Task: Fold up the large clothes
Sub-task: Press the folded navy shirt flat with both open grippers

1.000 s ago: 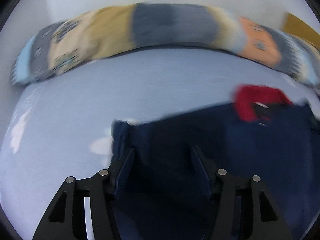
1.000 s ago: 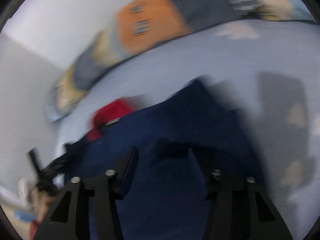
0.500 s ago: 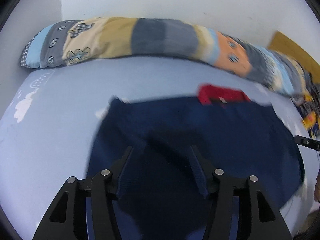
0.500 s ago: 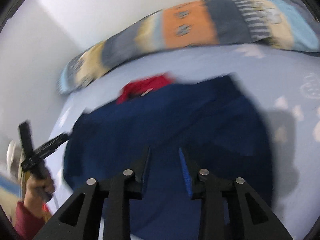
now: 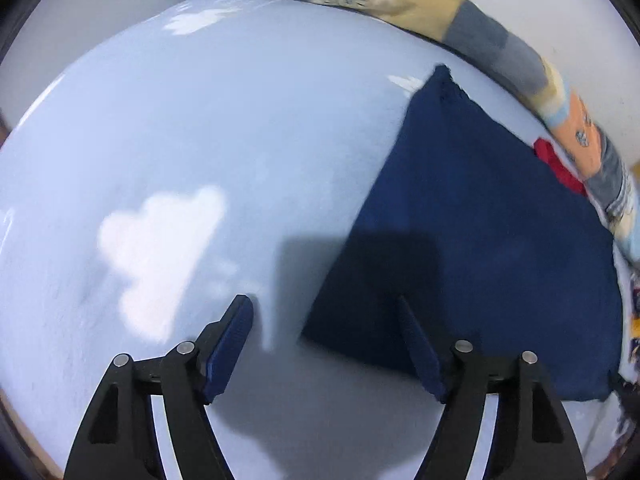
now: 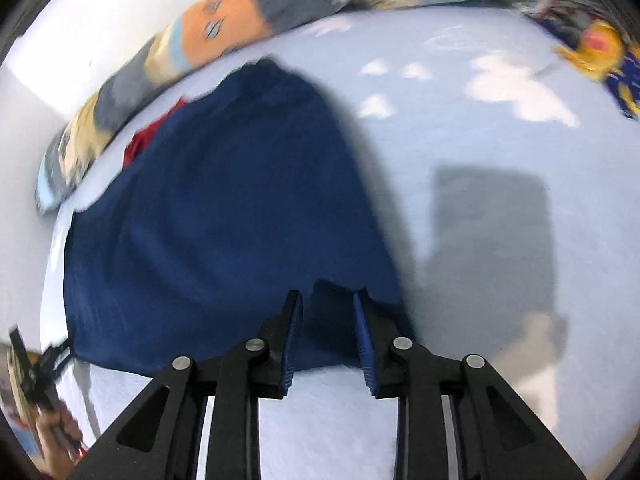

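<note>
While the left gripper [image 5: 324,346] hangs with its 2 jaws spread wide and nothing between them, above the pale blue sheet [image 5: 200,128], the navy garment [image 5: 480,240] lies flat on the bed just to its right, a red patch [image 5: 556,164] showing at the far edge near the patchwork bolster [image 5: 492,40]. The right gripper [image 6: 326,338] has its jaws narrowed at the garment's near hem; whether cloth is actually pinched I cannot tell. A shallow pinch could let the hem slip and skew the fold.

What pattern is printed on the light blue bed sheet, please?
White cloud shapes on the light blue bed sheet, clearest in the left wrist view.
</note>
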Motion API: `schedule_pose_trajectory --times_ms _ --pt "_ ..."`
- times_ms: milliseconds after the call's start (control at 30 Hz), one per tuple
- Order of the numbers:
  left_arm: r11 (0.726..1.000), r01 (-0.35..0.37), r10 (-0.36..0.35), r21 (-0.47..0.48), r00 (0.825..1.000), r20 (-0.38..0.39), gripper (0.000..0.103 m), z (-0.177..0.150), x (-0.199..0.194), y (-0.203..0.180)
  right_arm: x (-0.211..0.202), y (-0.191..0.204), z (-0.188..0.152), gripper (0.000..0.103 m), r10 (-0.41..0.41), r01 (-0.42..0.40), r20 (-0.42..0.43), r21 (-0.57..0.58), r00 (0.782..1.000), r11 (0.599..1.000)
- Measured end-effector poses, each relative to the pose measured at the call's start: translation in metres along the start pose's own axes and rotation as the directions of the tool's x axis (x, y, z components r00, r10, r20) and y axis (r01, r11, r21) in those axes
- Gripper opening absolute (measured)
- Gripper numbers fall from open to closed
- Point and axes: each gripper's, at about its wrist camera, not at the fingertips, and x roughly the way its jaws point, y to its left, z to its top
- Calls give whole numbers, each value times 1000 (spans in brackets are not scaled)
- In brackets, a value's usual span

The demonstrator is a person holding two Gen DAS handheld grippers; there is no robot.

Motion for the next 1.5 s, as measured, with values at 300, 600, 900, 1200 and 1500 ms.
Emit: schedule_pose_trajectory --times_ms 300,600,900,1200,1500 --pt "962 -52 7 267 986 167 71 -48 -40 -92 -7 68 -28 31 108 -103 28 -144 994 984" --pt "929 -117 72 352 988 136 71 -42 -8 -128 23 60 -8 32 16 -21 -49 -105 999 994" --pt "897 -94 7 433 980 199 71 -82 -21 -176 13 96 -8 38 53 -49 16 -207 998 977" --pt "841 -102 11 531 985 172 71 -98 -6 -215 47 126 -17 42 -12 -10 -72 -291 997 957" --pt "838 -118 38 533 986 160 75 -98 2 -223 48 138 -23 53 -35 5 -82 -344 996 939"
